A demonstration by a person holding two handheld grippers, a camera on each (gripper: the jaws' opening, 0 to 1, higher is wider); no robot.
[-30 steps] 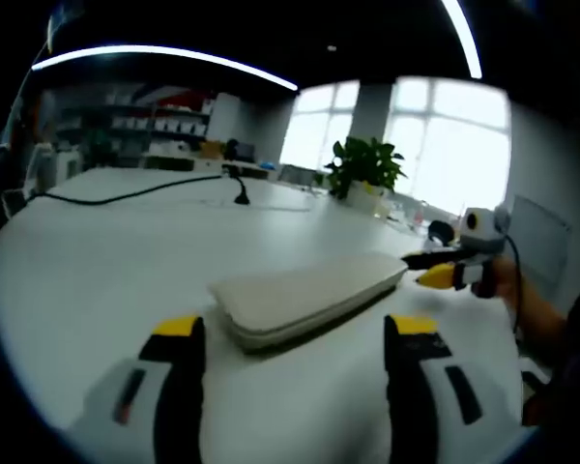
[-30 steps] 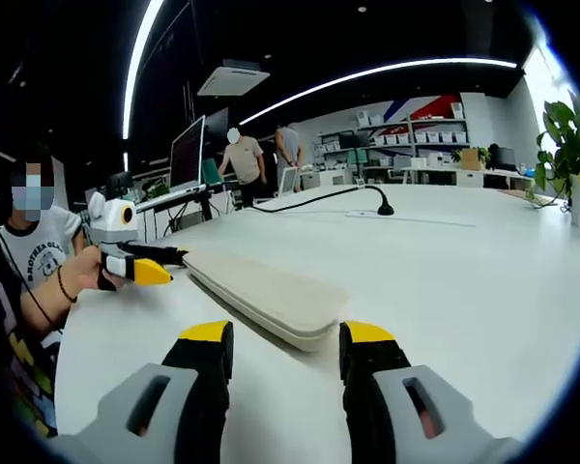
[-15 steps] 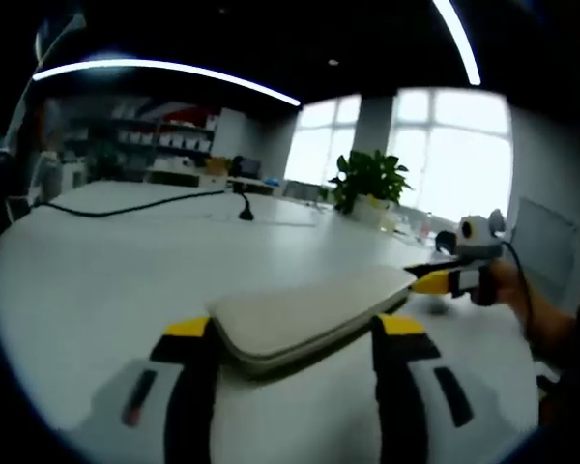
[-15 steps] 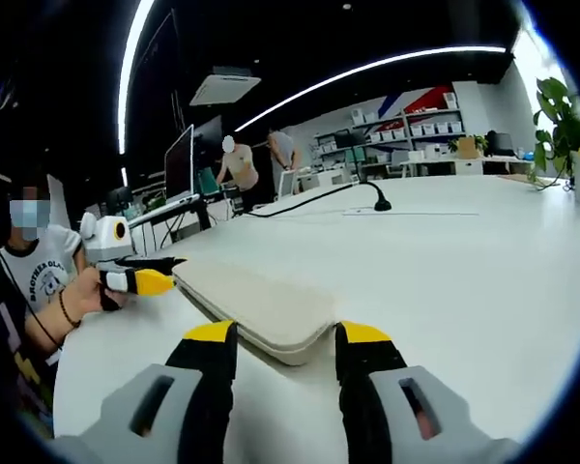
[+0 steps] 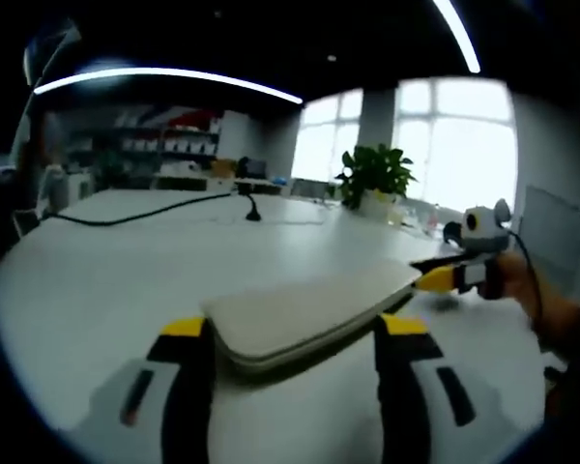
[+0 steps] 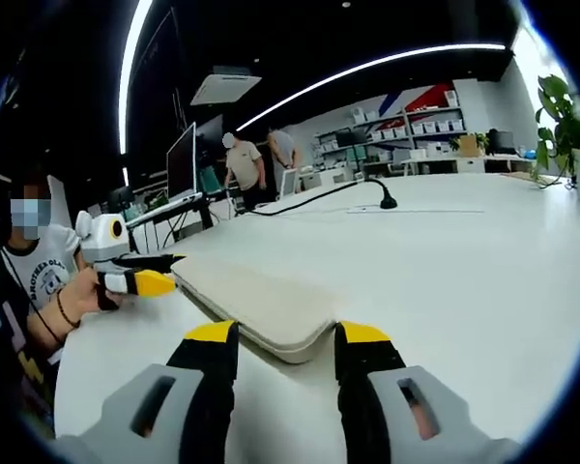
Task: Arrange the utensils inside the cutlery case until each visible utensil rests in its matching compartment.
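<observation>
A closed beige cutlery case (image 5: pixel 309 311) lies flat on the white table (image 5: pixel 97 271). No utensils can be seen. My left gripper (image 5: pixel 290 333) is open, its yellow-tipped jaws standing either side of the case's near end. The right gripper (image 5: pixel 443 277) shows at the case's far end, held in a hand. In the right gripper view the case (image 6: pixel 256 302) runs away to the left, and my right gripper (image 6: pixel 285 336) is open with the case's near end between its jaws. The left gripper (image 6: pixel 143 280) sits at the far end.
A black cable and a small stand (image 5: pixel 250 208) cross the table behind the case. A potted plant (image 5: pixel 372 176) stands at the far edge by the windows. A person (image 6: pixel 39 275) sits at the left; a monitor (image 6: pixel 186 159) and two standing people (image 6: pixel 240 164) are further back.
Both views have come closer to the case and lower. Each end of the case now lies between a gripper's jaws instead of ahead of them.
</observation>
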